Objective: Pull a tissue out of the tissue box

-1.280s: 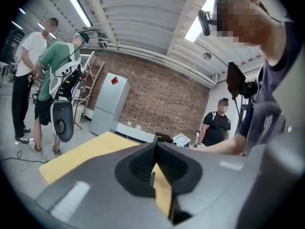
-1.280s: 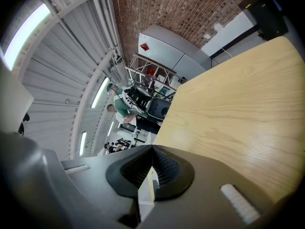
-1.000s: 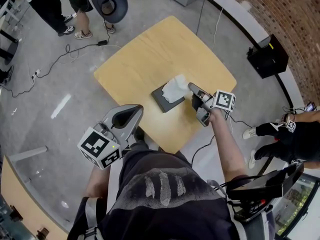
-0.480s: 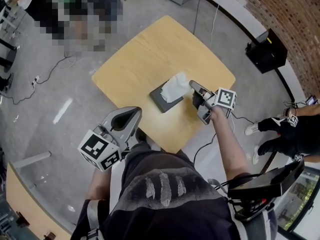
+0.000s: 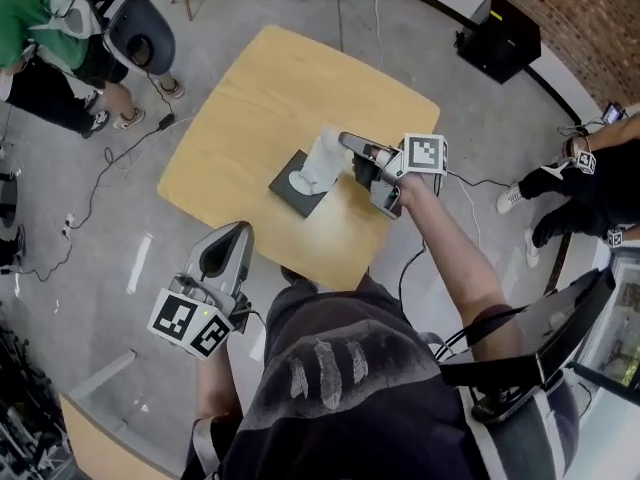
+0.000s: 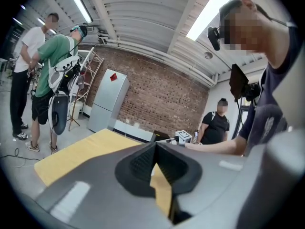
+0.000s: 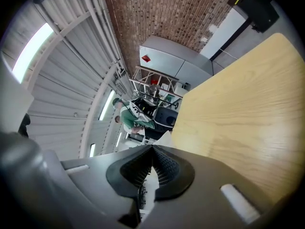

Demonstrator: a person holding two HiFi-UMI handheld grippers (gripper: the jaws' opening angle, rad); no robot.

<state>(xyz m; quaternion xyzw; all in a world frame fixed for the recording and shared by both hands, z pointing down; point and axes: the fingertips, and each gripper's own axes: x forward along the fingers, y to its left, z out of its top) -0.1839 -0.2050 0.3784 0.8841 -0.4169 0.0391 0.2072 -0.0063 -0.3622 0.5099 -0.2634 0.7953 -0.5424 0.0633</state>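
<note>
A dark tissue box (image 5: 288, 187) lies near the middle of the wooden table (image 5: 250, 98). A white tissue (image 5: 322, 156) rises out of its slot. My right gripper (image 5: 345, 139) reaches in from the right and is shut on the tissue's upper edge. In the right gripper view the jaws (image 7: 152, 147) meet, with white tissue (image 7: 164, 138) showing just past the tips. My left gripper (image 5: 243, 230) hangs off the table's near edge, close to my body. Its jaws (image 6: 155, 143) are shut with nothing between them.
People stand at the upper left (image 5: 40, 48) beside a grey chair (image 5: 140, 33), and another person (image 5: 590, 168) is at the right. A black case (image 5: 500, 23) sits on the floor beyond the table, and cables trail over the floor (image 5: 110, 158). A grey cabinet (image 6: 107, 101) stands by the brick wall.
The head view has swung, so the table sits further left in the picture. The right gripper stays shut on the tissue at the box. The left gripper has not moved.
</note>
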